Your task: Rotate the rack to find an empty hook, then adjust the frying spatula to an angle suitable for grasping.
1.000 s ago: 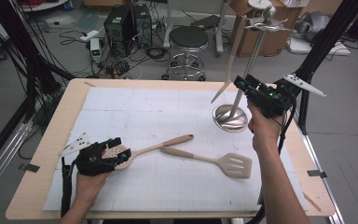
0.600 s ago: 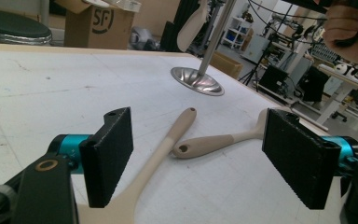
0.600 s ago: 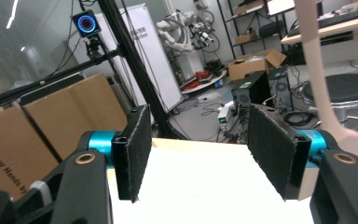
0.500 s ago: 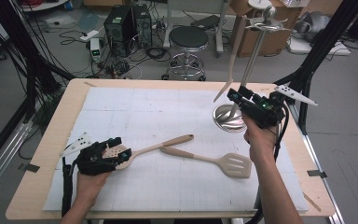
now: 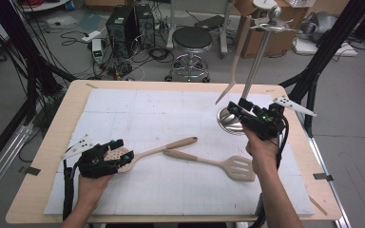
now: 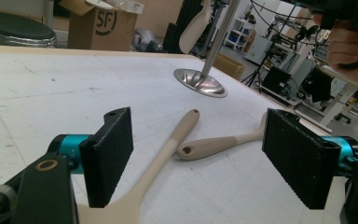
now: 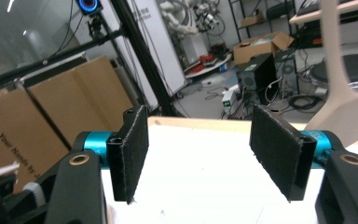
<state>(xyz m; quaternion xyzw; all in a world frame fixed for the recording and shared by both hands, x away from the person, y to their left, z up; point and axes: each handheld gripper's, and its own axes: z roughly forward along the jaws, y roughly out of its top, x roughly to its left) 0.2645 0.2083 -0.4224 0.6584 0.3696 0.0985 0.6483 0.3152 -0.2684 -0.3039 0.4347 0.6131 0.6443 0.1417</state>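
Note:
A beige perforated spoon [image 5: 166,146] lies on the white mat, and my left gripper [image 5: 121,153] stands open around its head end. In the left gripper view the spoon's handle [image 6: 168,149] runs out between the wide-apart jaws of the left gripper [image 6: 196,163], and the pads do not press on it. A beige slotted turner [image 5: 240,167] lies to the right. My right gripper [image 5: 238,108] hovers open by the metal stand's base [image 5: 228,122]; its jaws have just been opening slightly, with nothing between them. A beige spatula [image 7: 342,93] hangs from the stand, right of the right gripper [image 7: 209,149].
The stand's pole [image 5: 259,52] rises at the table's back right, with the hung spatula [image 5: 237,57] beside it. The mat [image 5: 171,109] covers most of the wooden table [image 5: 57,142]. Behind the table are a stool [image 5: 192,40], computer cases and cables on the floor.
My right gripper has sunk a little beside the stand, towards its base. The left gripper and the utensils on the mat have stayed put.

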